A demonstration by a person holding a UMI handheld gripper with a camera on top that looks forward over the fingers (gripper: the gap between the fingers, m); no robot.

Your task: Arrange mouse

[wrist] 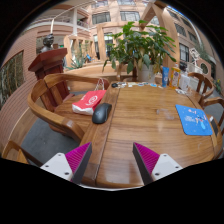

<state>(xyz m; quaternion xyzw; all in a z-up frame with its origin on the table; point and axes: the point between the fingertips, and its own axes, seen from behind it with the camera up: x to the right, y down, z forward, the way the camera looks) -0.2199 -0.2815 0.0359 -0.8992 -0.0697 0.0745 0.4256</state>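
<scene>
A dark grey mouse [101, 112] lies on the wooden table [140, 125], beyond my left finger and just in front of a red book [89, 100]. A blue mouse mat [193, 119] lies on the table's right side, beyond my right finger. My gripper [112, 160] is open and empty above the table's near part, with its magenta pads [78, 158] wide apart. Nothing stands between the fingers.
A wooden armchair [48, 108] stands at the table's left side. A potted plant [138, 48], a blue bottle [165, 75] and a glass [179, 80] stand at the table's far end. Another chair [205, 88] stands at the right.
</scene>
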